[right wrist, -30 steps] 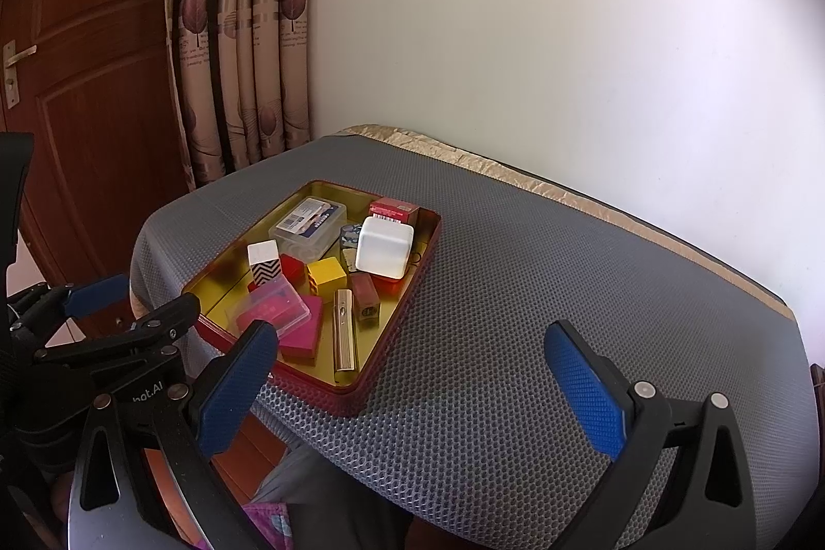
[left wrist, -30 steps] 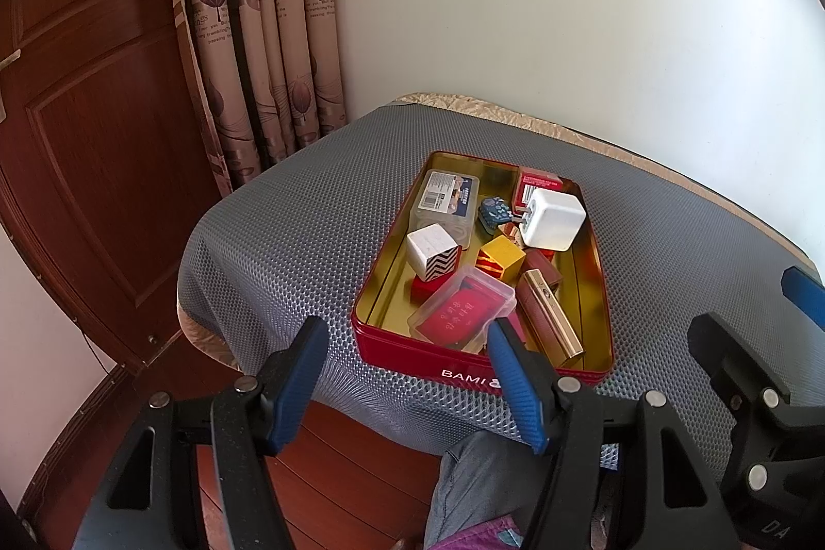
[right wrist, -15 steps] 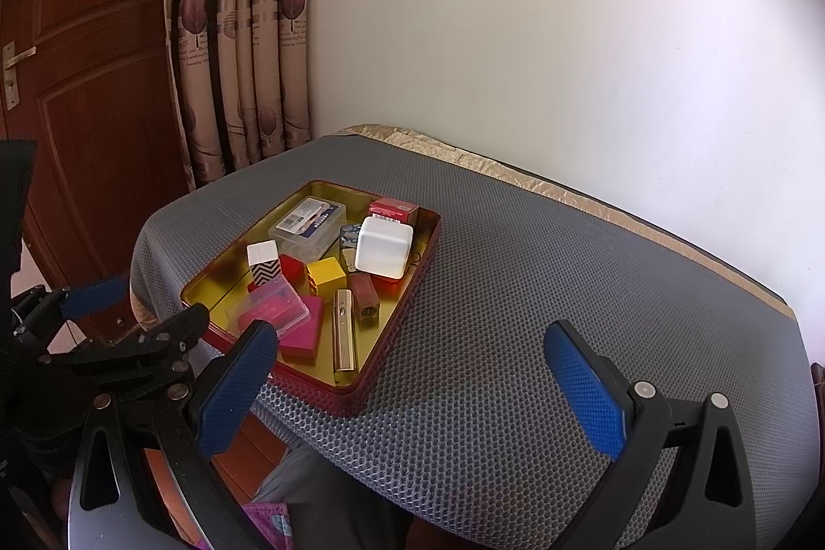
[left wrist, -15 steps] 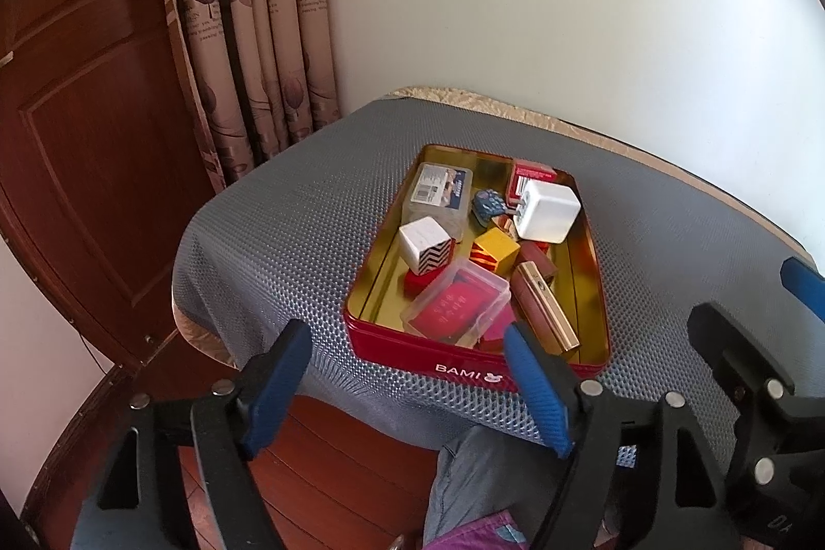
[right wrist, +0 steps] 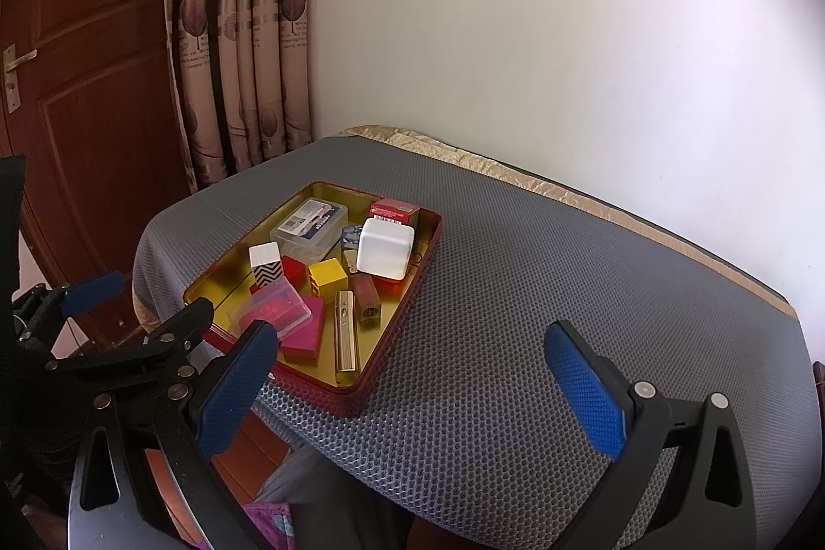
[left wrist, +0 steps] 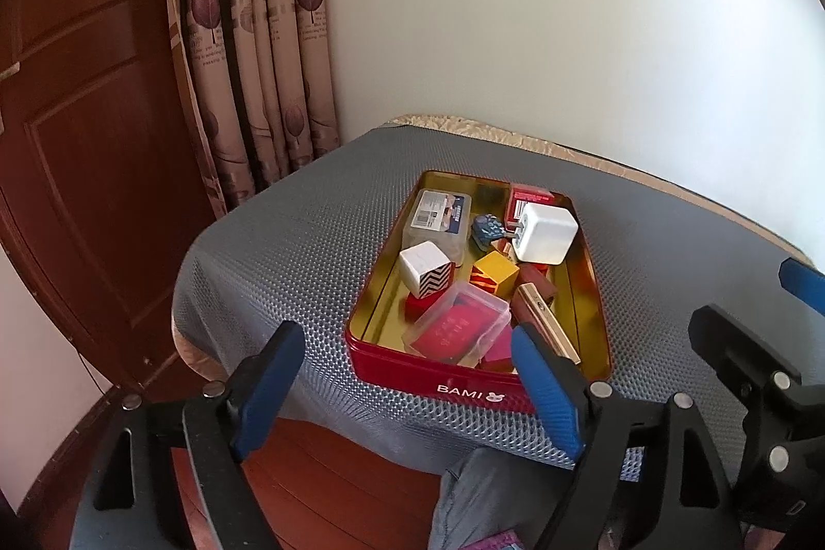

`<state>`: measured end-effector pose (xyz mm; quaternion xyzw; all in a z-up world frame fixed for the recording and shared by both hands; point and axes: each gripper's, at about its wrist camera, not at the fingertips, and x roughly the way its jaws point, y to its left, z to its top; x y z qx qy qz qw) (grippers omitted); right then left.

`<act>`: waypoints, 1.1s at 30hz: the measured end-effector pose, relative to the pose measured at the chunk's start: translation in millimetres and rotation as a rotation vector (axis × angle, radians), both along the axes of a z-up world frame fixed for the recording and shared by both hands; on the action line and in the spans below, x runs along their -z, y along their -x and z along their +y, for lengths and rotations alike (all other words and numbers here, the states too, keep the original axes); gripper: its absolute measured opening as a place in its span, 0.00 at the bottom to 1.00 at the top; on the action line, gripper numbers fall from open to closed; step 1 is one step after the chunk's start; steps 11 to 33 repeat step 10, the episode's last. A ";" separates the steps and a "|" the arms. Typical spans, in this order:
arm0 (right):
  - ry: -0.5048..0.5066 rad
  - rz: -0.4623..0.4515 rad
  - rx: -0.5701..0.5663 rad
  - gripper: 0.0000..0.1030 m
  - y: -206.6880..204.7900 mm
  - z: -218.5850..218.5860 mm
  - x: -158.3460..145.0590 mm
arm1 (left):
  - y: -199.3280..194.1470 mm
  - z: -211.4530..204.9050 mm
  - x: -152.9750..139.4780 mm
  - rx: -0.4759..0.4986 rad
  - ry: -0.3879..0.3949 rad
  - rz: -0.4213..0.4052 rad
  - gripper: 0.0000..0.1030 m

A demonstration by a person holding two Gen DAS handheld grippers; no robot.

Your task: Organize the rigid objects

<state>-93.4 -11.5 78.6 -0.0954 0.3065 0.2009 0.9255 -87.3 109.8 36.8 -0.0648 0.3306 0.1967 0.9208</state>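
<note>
- Left gripper [left wrist: 407,382]: black frame, 2 blue textured pads, jaws opening wide with nothing between them; it hangs off the near table edge, just short of the tin.
- Right gripper [right wrist: 412,382]: same build, jaws spread wide and empty, over bare mat to the right of the tin.
- Below both, a person's knee [left wrist: 479,493] in grey fabric shows at the table edge.
- Table mat [right wrist: 515,318]: grey honeycomb mesh, draped over the near edge; a beige patterned cloth [right wrist: 464,155] peeks out along the far side.
- Red tin [left wrist: 438,377]: rectangular, rounded corners, glossy gold inside, white "BAMI" lettering on the near wall; it sits on the mat's left half.
- In the tin, near end: clear plastic case [left wrist: 459,323] holding red cards, a pink block [right wrist: 307,328], a slim gold bar [right wrist: 346,336].
- Middle: white cube with black zigzag side [left wrist: 427,267], yellow block [left wrist: 494,271], brown block [right wrist: 367,296].
- Far end: clear lidded box with a printed label [left wrist: 438,217], white rounded charger cube [left wrist: 545,231], small red carton [right wrist: 394,211].
- Beyond: striped leaf-print curtain [left wrist: 252,50], dark wooden door [left wrist: 77,112], plain white wall [right wrist: 567,34].
</note>
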 end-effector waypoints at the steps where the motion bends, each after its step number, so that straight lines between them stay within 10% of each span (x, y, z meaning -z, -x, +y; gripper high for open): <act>1: 0.000 -0.001 -0.001 1.00 0.3 0.2 -0.3 | -0.1 0.8 0.1 0.001 0.007 0.001 0.82; 33: -0.014 -0.008 0.022 1.00 -5.2 -7.4 -3.3 | -2.5 0.6 0.4 -0.006 0.000 0.021 0.82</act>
